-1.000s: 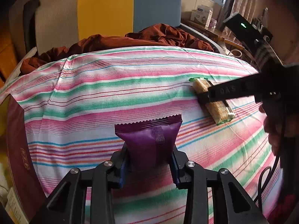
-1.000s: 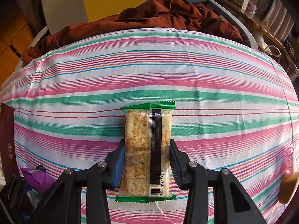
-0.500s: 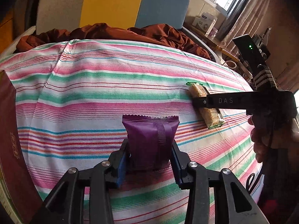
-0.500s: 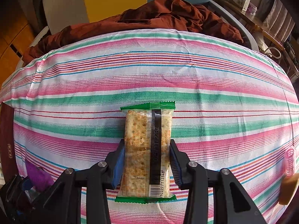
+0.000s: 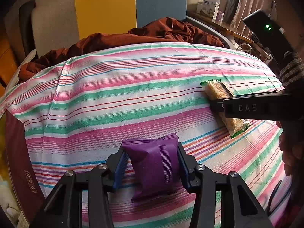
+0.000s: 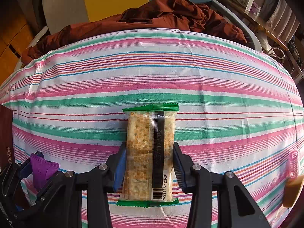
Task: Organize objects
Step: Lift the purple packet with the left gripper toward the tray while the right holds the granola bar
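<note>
A purple snack packet (image 5: 155, 167) rests on the striped cloth (image 5: 133, 95) between the jaws of my left gripper (image 5: 152, 161). Those jaws are opening: the left pad stands just off the packet, and the packet is no longer pinched. To the right lies a green-edged cracker packet (image 5: 214, 91) with my right gripper (image 5: 247, 107) across it. In the right wrist view my right gripper (image 6: 149, 163) is shut on the cracker packet (image 6: 148, 142), both pads against its long sides. The purple packet (image 6: 42, 169) and my left gripper (image 6: 28, 176) show at the lower left.
A crumpled rust-brown blanket (image 6: 171, 17) lies beyond the cloth's far edge. A dark red box (image 5: 17, 161) borders the cloth on the left. A pink hair roller (image 6: 293, 163) and a tan object (image 6: 292, 191) sit at the right edge. A person's hand (image 5: 290, 152) holds the right gripper.
The left jaws have spread and the purple packet, squeezed narrow before, has widened and settled on the cloth. The left view has shifted sideways. The right gripper and cracker packet have stayed put.
</note>
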